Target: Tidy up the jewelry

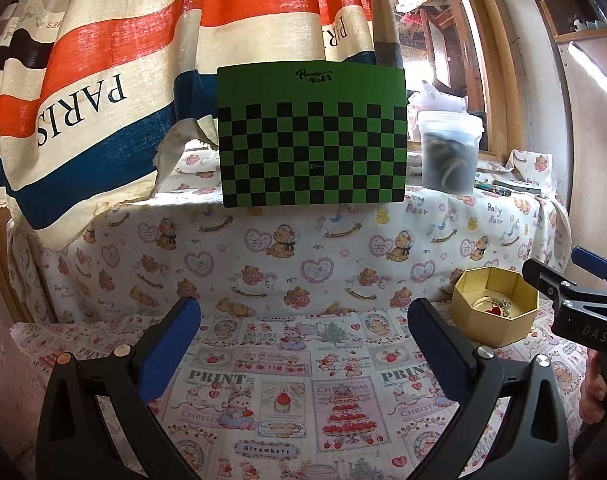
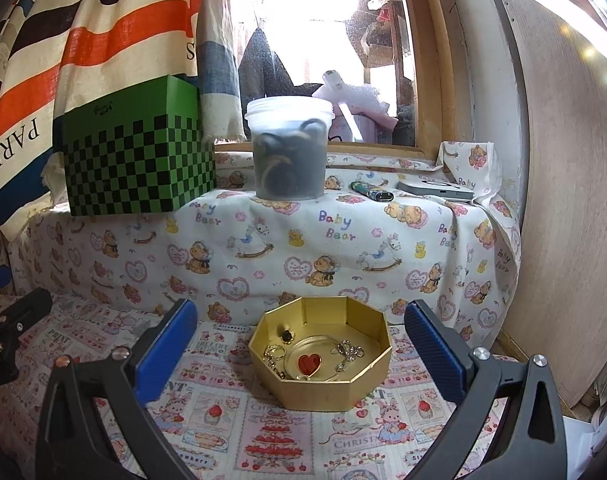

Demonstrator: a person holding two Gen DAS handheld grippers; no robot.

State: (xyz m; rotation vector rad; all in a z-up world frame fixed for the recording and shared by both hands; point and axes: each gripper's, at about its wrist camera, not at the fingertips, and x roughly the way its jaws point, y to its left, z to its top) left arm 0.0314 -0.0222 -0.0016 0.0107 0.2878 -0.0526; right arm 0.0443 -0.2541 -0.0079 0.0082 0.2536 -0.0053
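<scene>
A gold octagonal box [image 2: 335, 390] sits on the printed cloth, straight ahead of my right gripper [image 2: 301, 350], which is open and empty. Inside lie a red heart pendant [image 2: 309, 362] on a bangle, gold chains [image 2: 349, 354] and a small dark ring [image 2: 287, 335]. In the left wrist view the same box [image 1: 497, 322] is at the right, with the right gripper [image 1: 575, 292] beside it. My left gripper [image 1: 303, 344] is open and empty over bare cloth, left of the box.
On the raised cloth-covered ledge stand a green checkered box [image 2: 137, 156], a clear plastic jar [image 2: 289, 148] of dark items, a lighter [image 2: 371, 191] and a flat grey device [image 2: 435, 191]. A striped curtain [image 1: 103, 80] hangs at the left. A wall [image 2: 563, 200] is at the right.
</scene>
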